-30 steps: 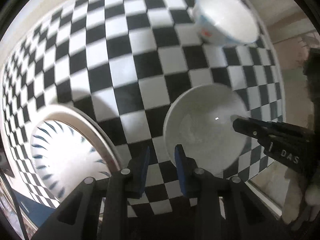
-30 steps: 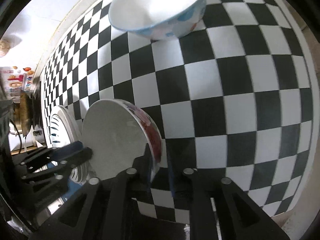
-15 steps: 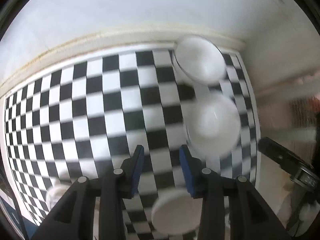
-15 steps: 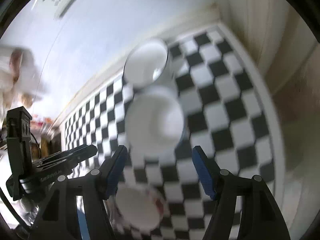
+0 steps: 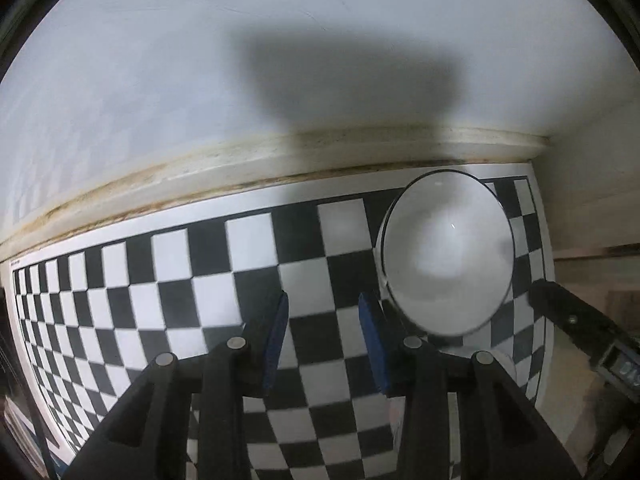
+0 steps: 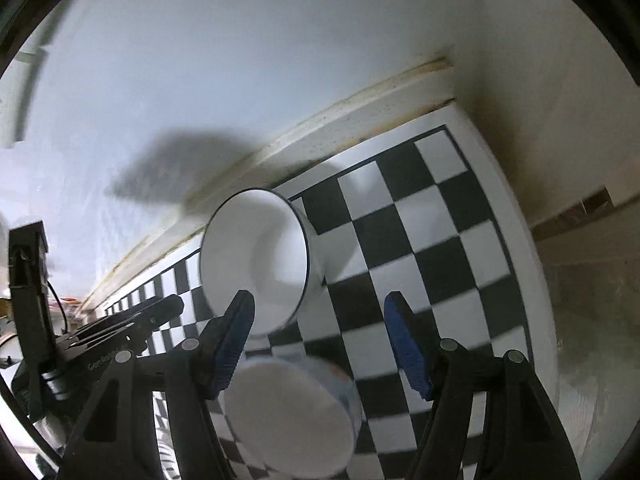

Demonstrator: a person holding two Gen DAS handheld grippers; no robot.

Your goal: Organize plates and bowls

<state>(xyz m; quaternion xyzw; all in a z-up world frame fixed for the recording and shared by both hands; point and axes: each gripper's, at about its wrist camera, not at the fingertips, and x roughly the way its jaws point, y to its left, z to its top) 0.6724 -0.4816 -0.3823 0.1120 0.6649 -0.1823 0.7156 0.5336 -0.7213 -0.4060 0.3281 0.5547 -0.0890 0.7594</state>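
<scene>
A white bowl with a thin dark rim (image 5: 448, 256) stands on the checkered cloth (image 5: 160, 308) near the back right corner, by the wall. In the right wrist view the same dark-rimmed bowl (image 6: 256, 256) lies ahead of the left pad, and a second bowl with a blue pattern (image 6: 292, 416) sits below and nearer. My left gripper (image 5: 322, 340) hangs over bare cloth to the left of the bowl, jaws a little apart and empty. My right gripper (image 6: 320, 344) is open wide with nothing between its pads.
A white wall with a stained ledge (image 5: 280, 152) closes the back of the cloth. A side wall (image 6: 540, 120) closes the right. The other gripper shows at each view's edge: the right gripper (image 5: 580, 332), the left gripper (image 6: 120, 336).
Both grippers have travelled from the plate and red-patterned bowl toward the back corner. The right gripper let go of that bowl's rim and opened wide. The left jaws parted slightly.
</scene>
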